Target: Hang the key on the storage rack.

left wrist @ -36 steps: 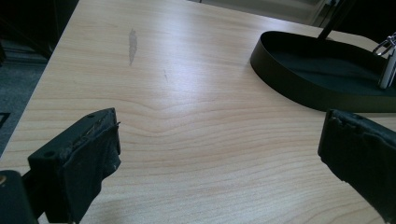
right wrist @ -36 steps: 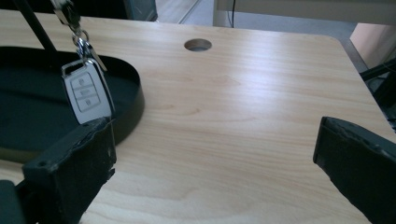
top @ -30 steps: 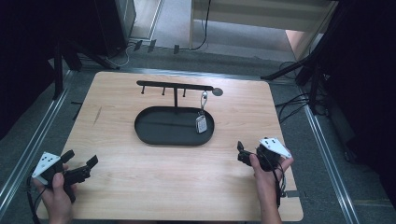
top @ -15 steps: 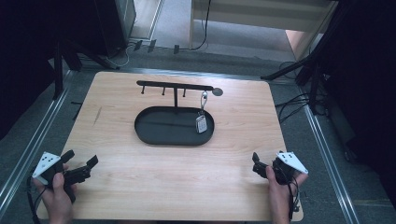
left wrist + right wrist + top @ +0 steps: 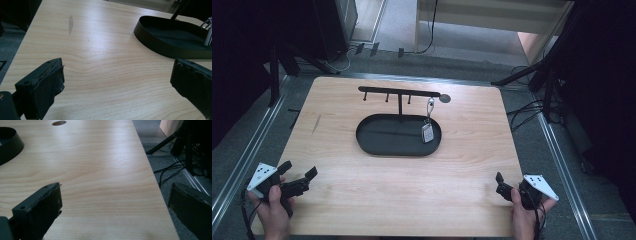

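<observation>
A black oval tray (image 5: pixel 377 145) sits mid-table with a T-shaped black rack (image 5: pixel 399 93) rising from its back. A small silver key tag (image 5: pixel 427 132) hangs from the rack's right hook, down over the tray. My left gripper (image 5: pixel 299 170) is at the table's near left corner, open and empty, aimed toward the tray. In the left gripper view the open gripper (image 5: pixel 117 82) faces the tray wall (image 5: pixel 165 48), with the tag (image 5: pixel 207 36) at the far right. My right gripper (image 5: pixel 511 187) is at the near right corner; its jaws (image 5: pixel 115 205) stand wide apart with nothing between them.
The wooden table (image 5: pixel 472 150) has a dark round spot (image 5: pixel 444 98) beside the rack's right end. A grey smudge (image 5: pixel 70 22) marks the wood left of the tray. The table's right edge (image 5: pixel 150 170) drops to a floor with cables and stand legs (image 5: pixel 175 137).
My right gripper has drawn back from the table's right middle toward the near right corner. The left gripper and the tag have stayed put.
</observation>
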### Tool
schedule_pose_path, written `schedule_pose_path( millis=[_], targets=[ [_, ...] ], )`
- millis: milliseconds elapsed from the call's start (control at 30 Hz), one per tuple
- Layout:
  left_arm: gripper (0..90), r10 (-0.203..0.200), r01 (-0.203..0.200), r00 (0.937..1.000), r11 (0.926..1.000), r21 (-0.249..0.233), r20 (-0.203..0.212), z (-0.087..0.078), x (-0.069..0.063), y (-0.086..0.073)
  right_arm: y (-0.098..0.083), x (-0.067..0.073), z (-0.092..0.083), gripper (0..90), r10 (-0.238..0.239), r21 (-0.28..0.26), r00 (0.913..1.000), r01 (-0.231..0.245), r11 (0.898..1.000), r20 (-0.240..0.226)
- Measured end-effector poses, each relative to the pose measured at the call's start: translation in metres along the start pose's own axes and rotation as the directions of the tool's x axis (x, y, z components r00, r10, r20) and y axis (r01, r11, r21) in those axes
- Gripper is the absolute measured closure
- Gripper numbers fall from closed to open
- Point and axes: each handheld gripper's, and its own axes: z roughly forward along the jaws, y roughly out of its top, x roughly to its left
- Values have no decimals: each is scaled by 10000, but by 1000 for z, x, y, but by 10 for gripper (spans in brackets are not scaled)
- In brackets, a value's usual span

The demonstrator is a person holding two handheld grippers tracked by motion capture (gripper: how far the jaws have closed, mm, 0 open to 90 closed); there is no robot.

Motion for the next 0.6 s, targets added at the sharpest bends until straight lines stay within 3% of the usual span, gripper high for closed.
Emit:
schedule_pose_path(
  millis=[267, 600],
  targets=[
    [0, -18, 18, 10000, 10000, -6, 0, 0, 0, 0, -5, -13, -11, 0, -68, 1, 9996, 68, 10000, 266],
    [0, -20, 20, 10000, 10000, -46, -24, 0, 0, 0, -10, -25, -22, 0, 214, -184, 9988, -206, 9996, 447]
  ],
)
